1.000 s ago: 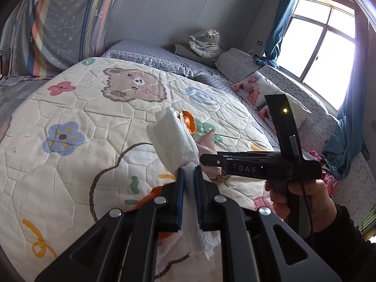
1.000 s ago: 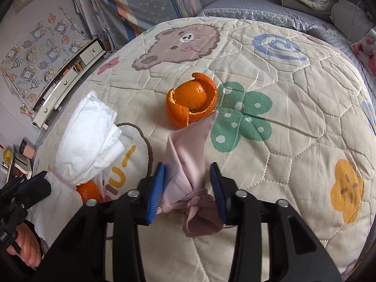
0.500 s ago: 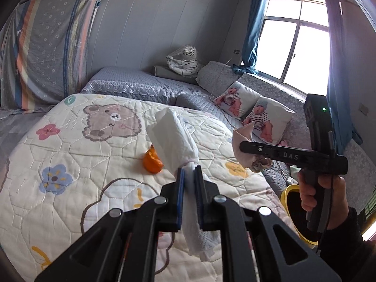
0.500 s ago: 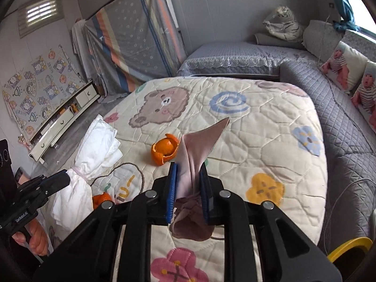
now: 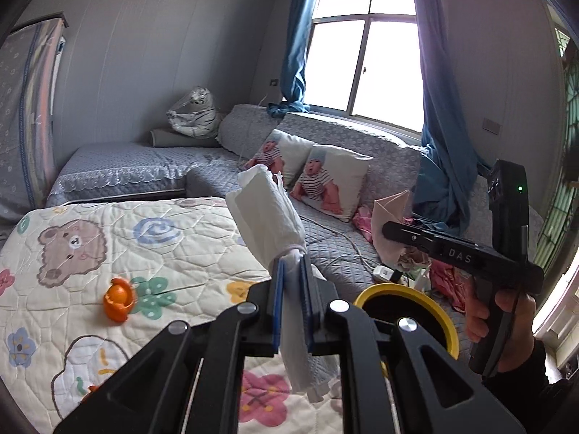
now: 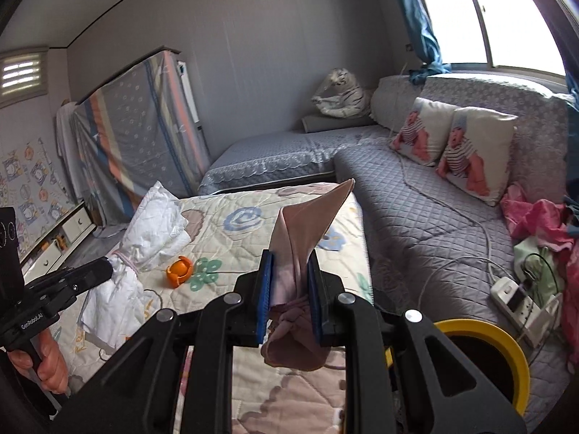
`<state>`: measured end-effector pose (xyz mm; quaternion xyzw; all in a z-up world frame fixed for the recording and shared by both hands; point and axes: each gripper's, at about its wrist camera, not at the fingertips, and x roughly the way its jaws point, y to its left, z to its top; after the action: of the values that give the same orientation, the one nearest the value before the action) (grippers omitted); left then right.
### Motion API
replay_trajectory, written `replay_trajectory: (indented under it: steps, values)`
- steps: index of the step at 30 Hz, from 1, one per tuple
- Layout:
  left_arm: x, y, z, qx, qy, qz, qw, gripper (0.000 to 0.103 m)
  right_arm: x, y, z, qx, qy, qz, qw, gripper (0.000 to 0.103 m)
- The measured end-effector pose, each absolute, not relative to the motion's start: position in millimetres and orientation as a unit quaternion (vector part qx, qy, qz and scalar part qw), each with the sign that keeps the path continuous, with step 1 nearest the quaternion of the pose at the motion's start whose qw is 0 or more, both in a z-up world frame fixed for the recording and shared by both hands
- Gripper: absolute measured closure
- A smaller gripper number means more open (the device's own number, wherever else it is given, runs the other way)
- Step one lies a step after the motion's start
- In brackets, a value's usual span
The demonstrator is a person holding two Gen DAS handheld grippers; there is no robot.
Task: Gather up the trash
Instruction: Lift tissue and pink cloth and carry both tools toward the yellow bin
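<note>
Left wrist view, left gripper [image 5: 292, 285] clamping white tissue [image 5: 269, 217], right gripper [image 6: 291, 285] clamping pink cloth [image 6: 304, 224]

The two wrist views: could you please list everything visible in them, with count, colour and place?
white tissue wad: one, white, pinched in the left tool
pink cloth: one, pale pink, pinched in the right tool
orange peel: one whole cup in clear view, orange, on the quilt
quilt: one, cream with bear and flower prints, on the bed
bin: one, yellow rim, dark inside, below right of both tools
cushions: two, baby print, on the grey sofa
toy tiger: one, white striped, far corner
power strip: one, white, on the sofa
curtains: blue, at the window
left tool: one, black with blue pads, shut
right tool: one, black with blue pads, shut
hands: two, gripping the handles
</note>
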<state>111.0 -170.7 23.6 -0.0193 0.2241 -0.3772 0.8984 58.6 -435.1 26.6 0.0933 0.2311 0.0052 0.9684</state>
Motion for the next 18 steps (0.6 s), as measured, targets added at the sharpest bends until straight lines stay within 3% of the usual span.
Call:
replay_trajectory:
  steps: [18]
  values:
    - [97, -333, -11, 0.049, 0.261, -0.488, 0.831, 0.094, -42, -564, -39, 0.189, 0.228, -0.204, 0.933, 0.086]
